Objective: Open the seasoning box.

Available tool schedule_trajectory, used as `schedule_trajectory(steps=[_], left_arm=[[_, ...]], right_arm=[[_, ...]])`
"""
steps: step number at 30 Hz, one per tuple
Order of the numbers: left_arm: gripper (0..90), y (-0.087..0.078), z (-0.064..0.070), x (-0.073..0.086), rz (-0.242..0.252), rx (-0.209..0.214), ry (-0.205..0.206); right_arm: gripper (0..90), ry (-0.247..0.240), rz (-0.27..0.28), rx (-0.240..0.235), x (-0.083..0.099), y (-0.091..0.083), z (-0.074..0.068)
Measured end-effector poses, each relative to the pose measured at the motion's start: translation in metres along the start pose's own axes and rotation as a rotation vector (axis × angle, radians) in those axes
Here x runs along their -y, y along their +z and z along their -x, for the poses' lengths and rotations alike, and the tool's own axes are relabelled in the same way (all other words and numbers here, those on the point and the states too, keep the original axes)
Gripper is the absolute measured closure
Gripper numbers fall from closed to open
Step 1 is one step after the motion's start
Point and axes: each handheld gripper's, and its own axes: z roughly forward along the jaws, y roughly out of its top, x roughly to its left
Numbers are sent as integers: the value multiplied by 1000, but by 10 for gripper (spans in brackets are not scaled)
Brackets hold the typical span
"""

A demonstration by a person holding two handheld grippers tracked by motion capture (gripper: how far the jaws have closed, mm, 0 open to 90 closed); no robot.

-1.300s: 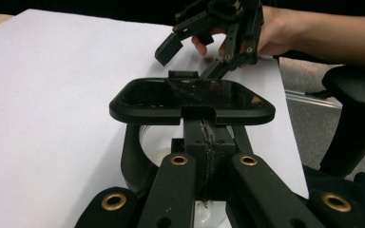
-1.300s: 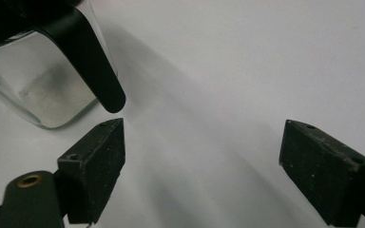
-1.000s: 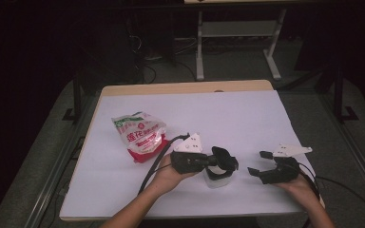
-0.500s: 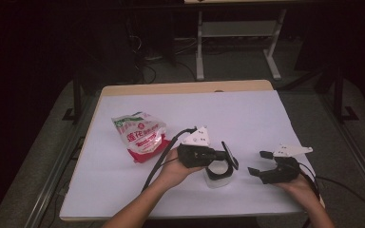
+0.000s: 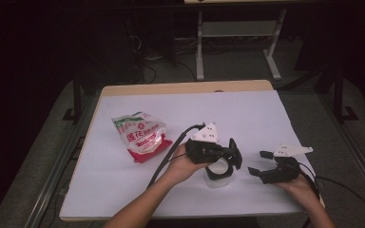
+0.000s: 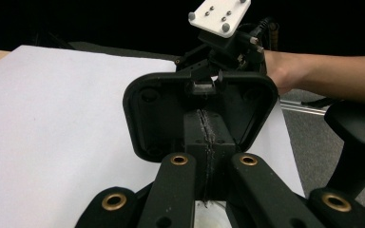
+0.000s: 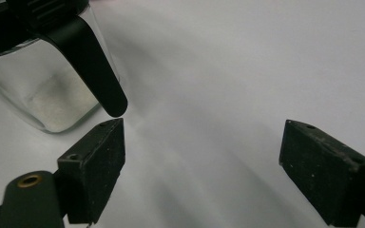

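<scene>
Since 1 s ago, left gripper [image 5: 233,156] lifted black lid [image 6: 200,114], fingers clamped on it, above glass jar [image 5: 217,172]. Jar: rigid, slick, breakable — grip sidewall. Right gripper [image 5: 260,164] fingers apart, nr counter [image 5: 266,118].

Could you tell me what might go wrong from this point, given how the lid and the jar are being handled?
1. The left gripper pinches the black lid by a narrow part at its middle, so it may twist or slip out.
2. The clear jar stands free on the white table cover; the right gripper is open beside it, not holding it, so a knock from the lid could tip or push it.
</scene>
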Motion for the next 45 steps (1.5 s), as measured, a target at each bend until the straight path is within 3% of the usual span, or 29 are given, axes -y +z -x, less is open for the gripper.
schedule_trajectory(steps=[16, 27, 31, 32, 34, 38, 40, 45], left_arm=[[900, 14, -1, -1, -10, 4, 2], [897, 5, -4, -1, -14, 33, -33], [849, -2, -4, 1, -11, 36, -47], [783, -4, -5, 2, -13, 50, -64], [747, -7, -6, 2, -15, 69, -91], [660, -18, -8, 4, -10, 84, -86], [609, -22, -8, 6, -10, 64, -80], [598, -32, -6, 10, -23, 1, -30]], right_arm=[[150, -1, 2, -1, 0, 0, -1], [150, -3, 0, 0, 0, 0, -1], [150, -1, -2, 1, 1, 0, -1], [150, -2, -2, 2, 1, 0, -1], [150, -2, -3, 2, 1, 0, -1], [151, -8, -2, 3, 1, 1, -1], [151, -6, -3, 3, 1, 1, -1], [151, -7, -5, 3, 1, 1, -1]])
